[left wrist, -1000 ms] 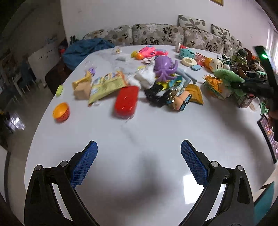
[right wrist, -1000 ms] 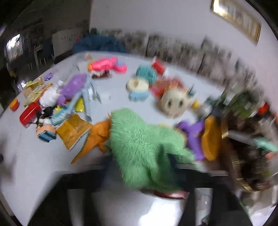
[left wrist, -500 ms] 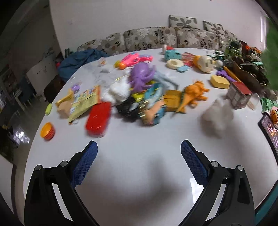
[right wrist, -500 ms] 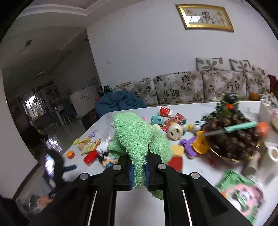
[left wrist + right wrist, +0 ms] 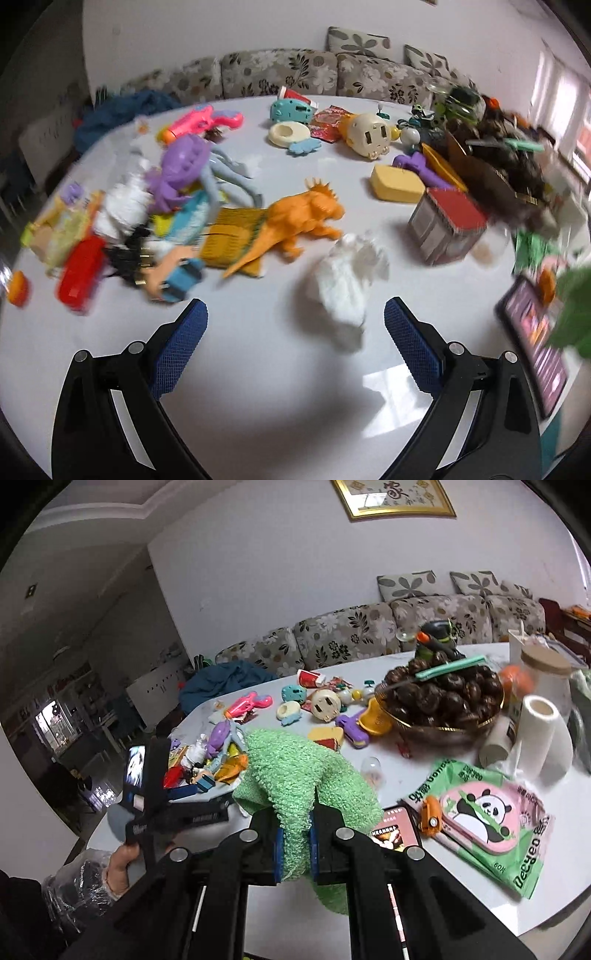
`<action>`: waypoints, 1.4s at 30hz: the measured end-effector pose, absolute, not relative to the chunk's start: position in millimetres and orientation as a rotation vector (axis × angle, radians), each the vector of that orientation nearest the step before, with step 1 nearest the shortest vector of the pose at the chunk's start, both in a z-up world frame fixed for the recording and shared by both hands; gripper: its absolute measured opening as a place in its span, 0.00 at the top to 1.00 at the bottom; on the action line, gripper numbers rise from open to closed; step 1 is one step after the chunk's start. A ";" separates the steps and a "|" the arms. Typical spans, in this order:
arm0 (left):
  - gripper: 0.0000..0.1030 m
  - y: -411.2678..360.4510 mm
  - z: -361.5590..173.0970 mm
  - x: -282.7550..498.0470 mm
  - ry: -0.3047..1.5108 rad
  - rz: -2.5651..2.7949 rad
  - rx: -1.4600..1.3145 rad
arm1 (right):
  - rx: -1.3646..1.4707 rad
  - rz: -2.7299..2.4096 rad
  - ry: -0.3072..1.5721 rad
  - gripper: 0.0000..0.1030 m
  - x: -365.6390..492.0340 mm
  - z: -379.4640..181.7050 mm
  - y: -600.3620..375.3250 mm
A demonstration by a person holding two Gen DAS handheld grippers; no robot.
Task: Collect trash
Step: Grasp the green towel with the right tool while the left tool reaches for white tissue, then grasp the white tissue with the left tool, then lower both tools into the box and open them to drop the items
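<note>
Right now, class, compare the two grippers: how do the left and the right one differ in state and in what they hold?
The left gripper is open and holds nothing, while the right gripper is shut on the fluffy green cloth. The left one faces a crumpled white tissue lying on the white table; the right one carries its cloth in the air. Both have blue-padded fingers on black arms.

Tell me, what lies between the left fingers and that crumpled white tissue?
Only bare white table, per the left wrist view; the crumpled white tissue sits just ahead of the open left fingers.

Both grippers are black frames with silver screws; the fingers (image 5: 177, 347) have blue textured pads. Bare-skinned hand (image 5: 120, 867), crinkly clear plastic over a dark sleeve (image 5: 70, 890).
</note>
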State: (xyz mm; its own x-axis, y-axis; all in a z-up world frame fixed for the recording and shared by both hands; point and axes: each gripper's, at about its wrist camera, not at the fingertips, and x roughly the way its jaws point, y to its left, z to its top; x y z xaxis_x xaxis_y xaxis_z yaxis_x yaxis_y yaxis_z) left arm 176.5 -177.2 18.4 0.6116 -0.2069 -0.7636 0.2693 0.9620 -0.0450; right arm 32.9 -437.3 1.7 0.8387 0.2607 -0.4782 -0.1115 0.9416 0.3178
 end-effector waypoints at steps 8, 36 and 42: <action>0.74 -210.1 -6.0 210.5 0.916 -0.254 0.132 | 0.357 0.251 0.585 0.90 42.4 -19.3 -435.2; 0.15 6.3 -93.4 -53.7 1.136 -0.373 0.204 | 0.198 0.601 1.001 0.75 -50.4 -133.2 -228.6; 0.10 15.7 -149.7 -36.4 1.286 -0.376 0.193 | 0.075 0.540 1.095 0.49 -41.3 -178.4 -210.2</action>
State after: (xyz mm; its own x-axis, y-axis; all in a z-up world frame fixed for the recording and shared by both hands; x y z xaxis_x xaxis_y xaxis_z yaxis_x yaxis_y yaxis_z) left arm -36.4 15.7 -149.7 0.2313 -0.1645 -0.9589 0.3773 0.9236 -0.0675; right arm -41.3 -210.2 -178.4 0.3430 0.4514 -0.8238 -0.3792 0.8689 0.3182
